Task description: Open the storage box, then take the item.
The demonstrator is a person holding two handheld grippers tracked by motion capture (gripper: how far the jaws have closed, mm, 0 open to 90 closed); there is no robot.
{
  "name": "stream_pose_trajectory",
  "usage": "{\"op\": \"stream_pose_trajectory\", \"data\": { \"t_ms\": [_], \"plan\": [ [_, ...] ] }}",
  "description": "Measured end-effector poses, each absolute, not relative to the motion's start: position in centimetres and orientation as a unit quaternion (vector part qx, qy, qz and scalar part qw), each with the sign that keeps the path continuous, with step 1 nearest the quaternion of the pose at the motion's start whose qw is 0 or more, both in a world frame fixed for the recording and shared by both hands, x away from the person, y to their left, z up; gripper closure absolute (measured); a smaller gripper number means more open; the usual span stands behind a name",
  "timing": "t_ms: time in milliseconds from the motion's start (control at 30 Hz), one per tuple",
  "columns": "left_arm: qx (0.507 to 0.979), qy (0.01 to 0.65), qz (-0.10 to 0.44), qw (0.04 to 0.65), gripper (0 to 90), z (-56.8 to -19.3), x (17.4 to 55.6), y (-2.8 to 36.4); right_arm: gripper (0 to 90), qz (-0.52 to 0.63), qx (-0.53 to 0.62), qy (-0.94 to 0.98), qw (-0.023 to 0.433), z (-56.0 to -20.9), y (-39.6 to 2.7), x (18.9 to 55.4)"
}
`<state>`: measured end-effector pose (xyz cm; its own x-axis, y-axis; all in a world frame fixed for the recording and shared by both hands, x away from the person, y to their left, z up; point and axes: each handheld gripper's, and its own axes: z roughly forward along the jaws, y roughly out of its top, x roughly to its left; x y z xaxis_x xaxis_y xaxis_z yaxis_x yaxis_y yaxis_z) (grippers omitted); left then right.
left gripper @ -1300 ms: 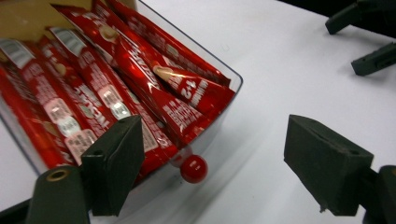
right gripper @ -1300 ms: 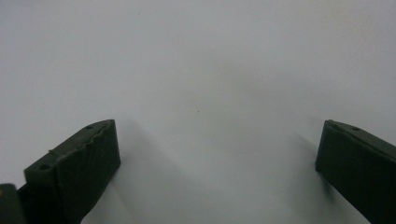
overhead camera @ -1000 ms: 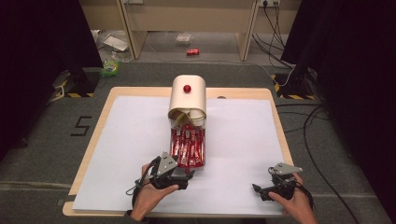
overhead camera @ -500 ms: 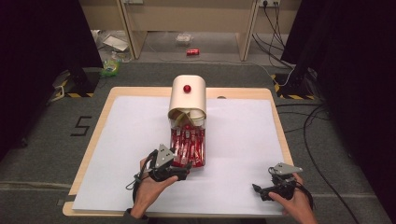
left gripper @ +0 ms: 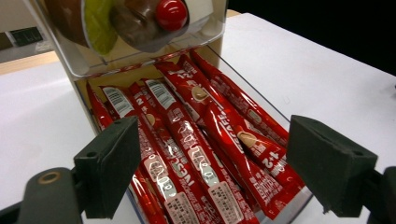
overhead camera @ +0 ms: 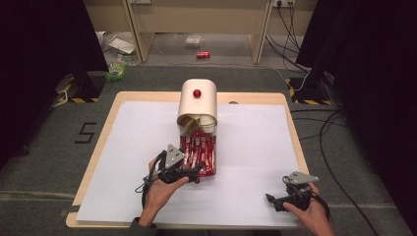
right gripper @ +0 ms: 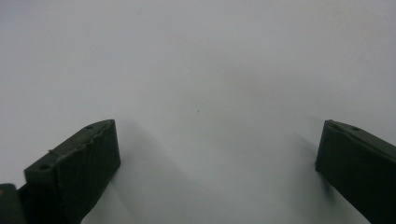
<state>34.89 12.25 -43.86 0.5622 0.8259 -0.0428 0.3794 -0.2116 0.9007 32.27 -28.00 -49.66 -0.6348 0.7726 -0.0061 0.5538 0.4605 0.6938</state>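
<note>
A cream dispenser box [overhead camera: 197, 101] with a red knob [overhead camera: 197, 93] stands mid-table. Its clear drawer [overhead camera: 215, 158] is pulled out toward me, full of red coffee sachets [overhead camera: 198, 150]. My left gripper [overhead camera: 195, 173] sits at the drawer's front end. In the left gripper view the left gripper [left gripper: 210, 154] hovers over the sachets [left gripper: 201, 135], its jaws wide apart and just opened a little further. They press on nothing. My right gripper [overhead camera: 273, 200] rests open on the white table near the front right. In the right gripper view the right gripper [right gripper: 217, 140] has bare sheet between its jaws.
A white sheet [overhead camera: 255, 142] covers the wooden table [overhead camera: 105, 123]. The drawer's clear wall [left gripper: 261, 95] borders the sachets on one side. Cables [overhead camera: 334, 147] trail on the floor at the right, and a small red item [overhead camera: 202, 54] lies on the floor beyond the table.
My left gripper has moved a little away from me, up to the drawer's front end. The right gripper has not moved.
</note>
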Motion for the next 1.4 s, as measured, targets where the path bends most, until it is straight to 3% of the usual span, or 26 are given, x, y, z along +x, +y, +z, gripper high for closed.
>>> {"op": "stream_pose_trajectory", "data": {
  "t_ms": [667,900,1033,1233,1400],
  "plan": [
    [0.748,0.419,0.225,0.463,29.0,-44.4,36.3,12.7,0.3,0.337,0.396,0.839,0.162,-49.7,-28.0,32.3],
    [0.752,0.418,0.225,0.457,35.8,-44.3,36.6,12.4,0.3,0.337,0.395,0.839,0.162,-49.7,-28.0,32.3],
    [0.758,0.408,0.227,0.456,45.9,-44.5,36.7,11.8,0.3,0.337,0.395,0.839,0.162,-49.7,-28.0,32.3],
    [0.764,0.401,0.233,0.448,53.5,-44.9,37.1,10.9,0.3,0.337,0.396,0.839,0.162,-49.7,-28.0,32.3],
    [0.766,0.408,0.209,0.451,58.5,-45.0,37.2,10.1,0.3,0.337,0.395,0.839,0.162,-49.7,-28.0,32.3]
  ]
}}
